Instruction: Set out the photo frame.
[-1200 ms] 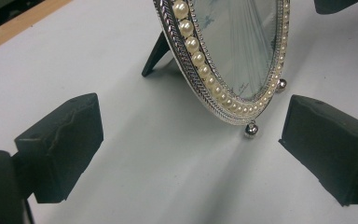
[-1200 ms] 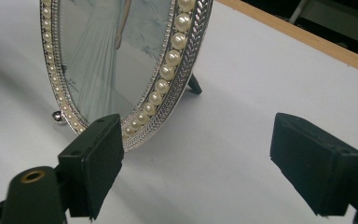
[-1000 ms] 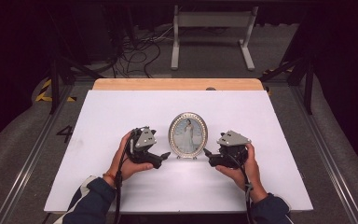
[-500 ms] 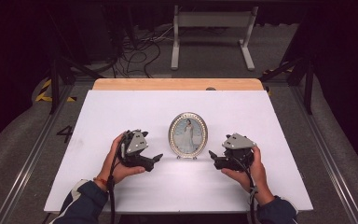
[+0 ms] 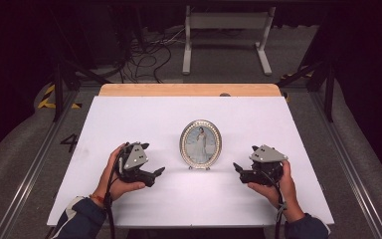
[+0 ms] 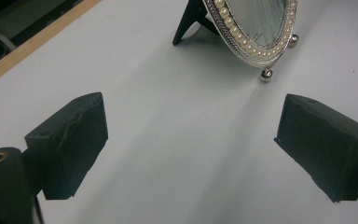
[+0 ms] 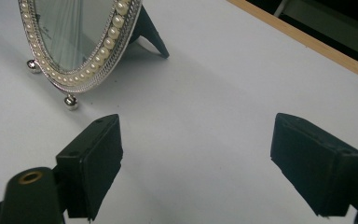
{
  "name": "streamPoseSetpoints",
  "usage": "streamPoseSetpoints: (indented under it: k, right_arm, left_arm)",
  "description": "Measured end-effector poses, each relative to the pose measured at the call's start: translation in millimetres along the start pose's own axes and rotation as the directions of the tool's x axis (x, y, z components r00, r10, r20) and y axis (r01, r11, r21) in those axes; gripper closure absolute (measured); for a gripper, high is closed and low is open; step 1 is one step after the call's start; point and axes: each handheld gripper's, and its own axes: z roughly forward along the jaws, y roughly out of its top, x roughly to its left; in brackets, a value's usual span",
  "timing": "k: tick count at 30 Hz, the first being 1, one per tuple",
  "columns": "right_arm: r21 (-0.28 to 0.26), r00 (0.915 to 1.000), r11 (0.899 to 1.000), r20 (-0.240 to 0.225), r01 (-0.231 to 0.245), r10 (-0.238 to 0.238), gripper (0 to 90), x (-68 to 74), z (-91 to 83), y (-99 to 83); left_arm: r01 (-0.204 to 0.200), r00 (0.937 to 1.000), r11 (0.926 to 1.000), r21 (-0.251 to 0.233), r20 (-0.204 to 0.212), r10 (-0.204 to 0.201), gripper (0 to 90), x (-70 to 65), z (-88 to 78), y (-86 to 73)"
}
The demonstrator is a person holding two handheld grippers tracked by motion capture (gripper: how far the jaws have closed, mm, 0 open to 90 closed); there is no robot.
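- My left gripper (image 5: 155, 173) sits near and left of the frame (image 5: 201, 143), low over the table (image 5: 258, 119), clear of the frame with bare white surface between them.
- Its jaws are spread wide with nothing between them; in the left gripper view I see only table in the gap.
- My right gripper (image 5: 238, 168) sits near and right of the frame, also low and clear of it, tips pointing left toward it.
- Its jaws are likewise wide apart and hold nothing.
- The frame stands upright about mid-table, between the two grippers and slightly farther than them, its face turned to the near edge.
- It is oval, silver-edged, with a ring of pearl beads (image 7: 93, 63) around the glass and a picture of a figure in a pale dress inside.
- It rests on small ball feet (image 6: 266, 73) at the front and a dark prop leg (image 6: 189, 23) behind; the right gripper view shows the leg (image 7: 148, 31) too.
- The table's wooden far edge (image 5: 189, 89) runs along the back.
- Each hand is wrapped round its gripper's body, dark sleeves at the near edge.
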Motion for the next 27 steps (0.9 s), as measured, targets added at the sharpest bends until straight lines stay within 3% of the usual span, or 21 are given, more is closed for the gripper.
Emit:
streamPoseSetpoints:
  k: [10, 27]
  right_arm:
    - [0.005, 0.9999, 1.0, 0.014, -0.003, 0.003, 16.4, -11.0, -9.7, -15.1]
    - [0.015, 0.998, 0.999, 0.052, -0.036, 0.035, 15.5, -30.4, -25.5, -42.8]
  left_arm:
    - [-0.009, 1.0, 0.9999, 0.006, -0.003, 0.009, 8.9, -0.5, -11.4, -11.7]
    - [0.044, 0.9987, 0.9986, 0.028, -0.029, -0.043, 9.0, 12.4, -36.4, -47.0]
